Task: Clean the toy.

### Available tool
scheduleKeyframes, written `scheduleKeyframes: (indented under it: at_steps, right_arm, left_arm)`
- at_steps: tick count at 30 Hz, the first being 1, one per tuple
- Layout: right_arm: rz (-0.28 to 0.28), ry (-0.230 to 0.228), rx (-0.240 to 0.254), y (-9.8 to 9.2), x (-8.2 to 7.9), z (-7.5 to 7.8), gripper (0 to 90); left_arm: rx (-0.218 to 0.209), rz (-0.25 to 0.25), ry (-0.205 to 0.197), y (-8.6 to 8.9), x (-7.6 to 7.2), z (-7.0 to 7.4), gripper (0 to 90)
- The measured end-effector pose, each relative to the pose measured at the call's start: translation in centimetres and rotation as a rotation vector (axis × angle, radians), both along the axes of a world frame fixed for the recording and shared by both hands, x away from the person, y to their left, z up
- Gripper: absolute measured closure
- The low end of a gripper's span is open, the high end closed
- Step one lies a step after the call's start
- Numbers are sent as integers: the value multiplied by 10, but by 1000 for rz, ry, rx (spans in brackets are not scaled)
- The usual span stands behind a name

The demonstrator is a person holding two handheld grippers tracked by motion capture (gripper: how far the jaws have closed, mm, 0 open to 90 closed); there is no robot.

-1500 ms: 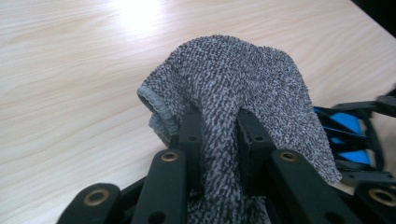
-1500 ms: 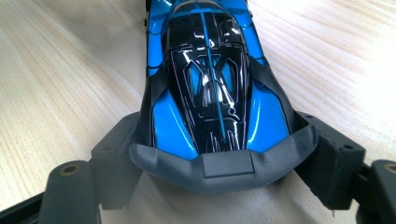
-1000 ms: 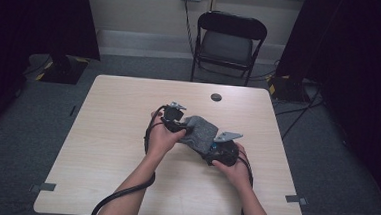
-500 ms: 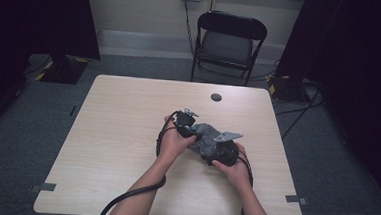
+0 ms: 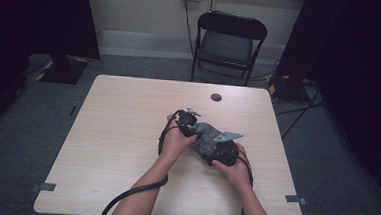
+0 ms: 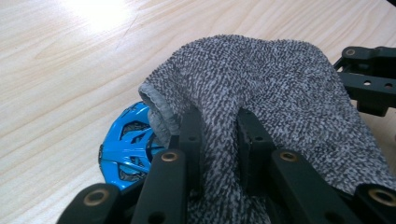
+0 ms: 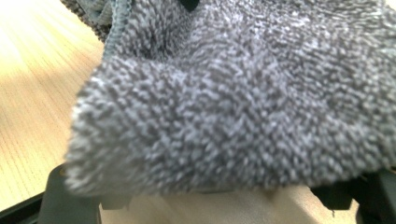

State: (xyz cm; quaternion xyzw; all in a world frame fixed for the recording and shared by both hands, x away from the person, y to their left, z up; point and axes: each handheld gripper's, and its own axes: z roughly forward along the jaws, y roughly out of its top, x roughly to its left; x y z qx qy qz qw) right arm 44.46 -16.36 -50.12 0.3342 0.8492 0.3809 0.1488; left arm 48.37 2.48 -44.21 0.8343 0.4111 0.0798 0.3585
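Cloth (image 6: 280, 93) — a grey knitted piece — lies bunched near the middle of the surface (image 5: 117, 133) between both hands. Since a second ago the left gripper (image 6: 219, 140) has shifted rightward and lower, pinched shut on a fold, closing toward the right gripper (image 5: 221, 152), whose jaws stand wide under the fabric. A blue wheel-like object (image 6: 126, 149) peeks out beneath — likely being wrapped or covered.

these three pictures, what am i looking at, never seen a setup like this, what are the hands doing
A person sits at a wooden table holding a hand-held gripper in each hand. The high view looks down from above; the other two come from cameras riding on each gripper. The left gripper has its jaws pinched shut on a grey knitted cloth, with a blue plastic wheel-like piece beside it. The right gripper sits under the same cloth, its jaws hidden by the fabric. A small dark disc lies farther back.
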Motion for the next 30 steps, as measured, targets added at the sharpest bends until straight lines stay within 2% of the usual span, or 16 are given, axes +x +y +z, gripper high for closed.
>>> scheduleKeyframes:
  at_steps: [2,16,23,30]
  right_arm:
    - [0,0,0,0,0,0,231]
    - [0,0,0,0,0,0,230]
    - [0,1,0,0,0,0,231]
    - [0,1,1,0,0,0,231]
  left_arm:
    - [11,4,-5,2,2,0,748]
    - [11,64,5,16,11,-3,748]
    - [26,95,4,26,16,-6,748]
    - [30,106,11,32,18,-9,748]
